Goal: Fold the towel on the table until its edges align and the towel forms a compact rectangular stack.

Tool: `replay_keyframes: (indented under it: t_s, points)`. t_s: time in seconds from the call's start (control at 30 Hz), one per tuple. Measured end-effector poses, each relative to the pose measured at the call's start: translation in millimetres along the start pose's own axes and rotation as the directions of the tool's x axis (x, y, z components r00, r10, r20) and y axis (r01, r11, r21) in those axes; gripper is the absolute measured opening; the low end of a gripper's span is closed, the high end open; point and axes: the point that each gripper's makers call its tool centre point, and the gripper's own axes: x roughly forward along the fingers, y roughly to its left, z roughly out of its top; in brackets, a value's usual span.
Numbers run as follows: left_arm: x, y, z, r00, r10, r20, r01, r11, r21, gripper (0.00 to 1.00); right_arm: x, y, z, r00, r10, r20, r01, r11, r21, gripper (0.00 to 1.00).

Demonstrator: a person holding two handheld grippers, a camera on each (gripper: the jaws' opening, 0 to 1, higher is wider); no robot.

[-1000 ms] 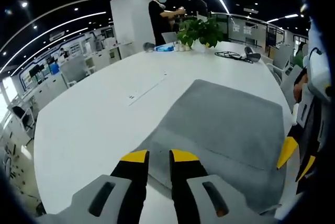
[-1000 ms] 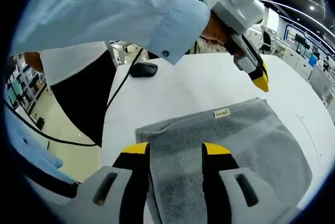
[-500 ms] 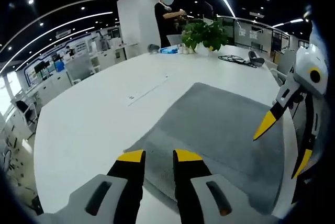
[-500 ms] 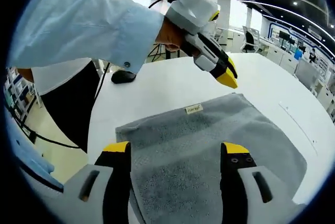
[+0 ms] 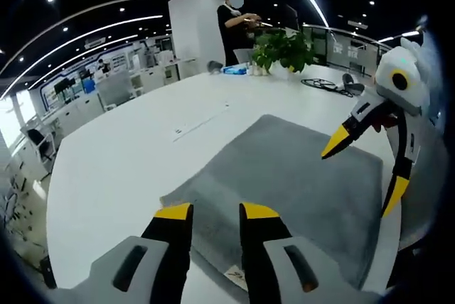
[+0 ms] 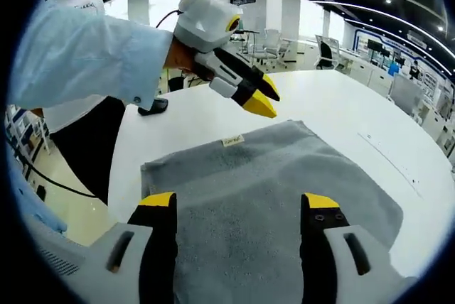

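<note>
A broad, glossy white table (image 5: 121,155) stands in an open-plan office under dark ceilings with strip lights; a leafy potted plant (image 5: 283,47) sits at its far end, near a standing person (image 5: 234,23). The grey terry towel (image 6: 270,183) lies flat on the table, nap soft, a small label (image 6: 232,140) at one edge. The left gripper (image 5: 210,213) hovers over a towel corner, jaws slightly apart. The right gripper (image 6: 240,203) has its yellow-tipped jaws wide apart above the towel.

No legible text (towel (image 6: 284,183) tag blurred)
</note>
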Motion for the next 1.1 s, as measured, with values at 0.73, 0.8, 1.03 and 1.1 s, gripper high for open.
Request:
replay_keyframes:
  t_s: [0.73, 0.8, 1.03, 1.1]
  points:
    - [-12, -45.3, 16.8, 0.998, 0.062, 0.004, -0.061, 0.997, -0.035, 0.31, -42, -50, -16.9, 0.999, -0.041, 0.026, 0.04, 0.998, 0.041, 0.69]
    - [-14, -51.0, 19.6, 0.998, 0.069, 0.009, -0.069, 0.997, -0.044, 0.31, -46, -50, -19.0, 0.999, -0.042, 0.027, 0.041, 0.998, 0.039, 0.69]
    - [-24, -70.4, 17.7, 0.996, 0.089, 0.004, -0.088, 0.994, -0.064, 0.32, -64, -62, -26.6, 0.998, -0.051, 0.028, 0.05, 0.998, 0.037, 0.68]
    - [-25, -71.4, 19.3, 0.995, 0.096, 0.007, -0.095, 0.993, -0.071, 0.33, -69, -64, -29.3, 0.998, -0.054, 0.029, 0.053, 0.998, 0.037, 0.68]
